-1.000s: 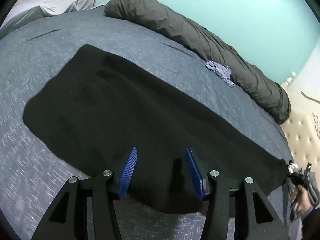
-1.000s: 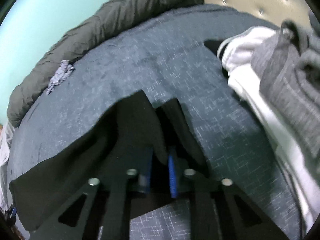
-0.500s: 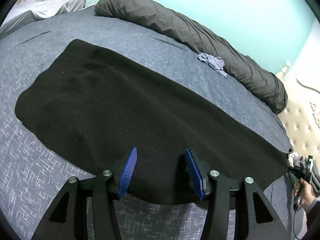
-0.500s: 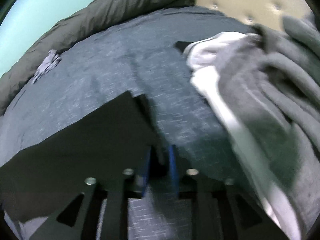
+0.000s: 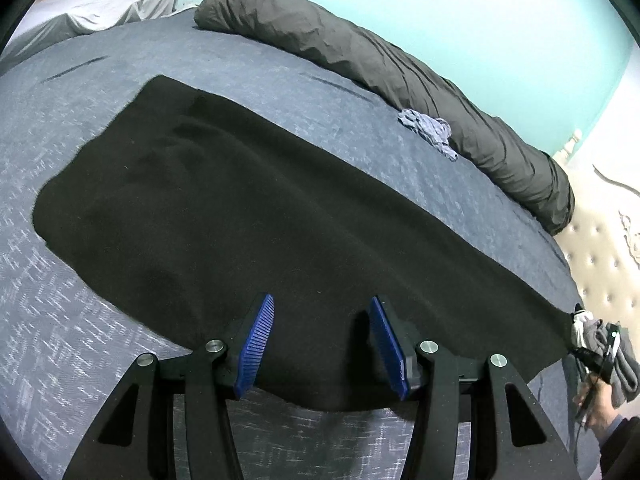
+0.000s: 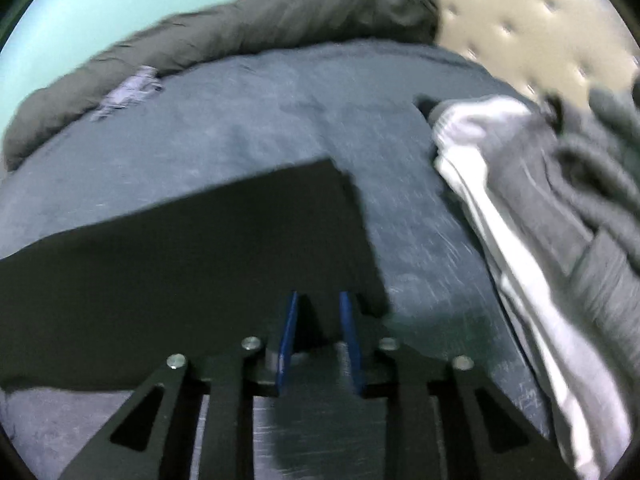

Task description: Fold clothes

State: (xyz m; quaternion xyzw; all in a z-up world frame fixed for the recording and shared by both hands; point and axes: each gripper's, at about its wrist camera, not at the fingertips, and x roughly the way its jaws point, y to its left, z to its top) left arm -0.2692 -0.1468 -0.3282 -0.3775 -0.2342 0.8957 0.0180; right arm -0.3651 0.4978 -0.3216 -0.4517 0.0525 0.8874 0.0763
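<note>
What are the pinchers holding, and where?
The right gripper, whose jaws have just been closing, pinches the flat black cloth at its near corner. The left gripper holds nothing.

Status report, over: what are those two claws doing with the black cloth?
Left gripper open, over cloth, near edge. Right gripper: jaws just closing, cloth edge between them, grip unclear. Clothes pile beside, apart.
</note>
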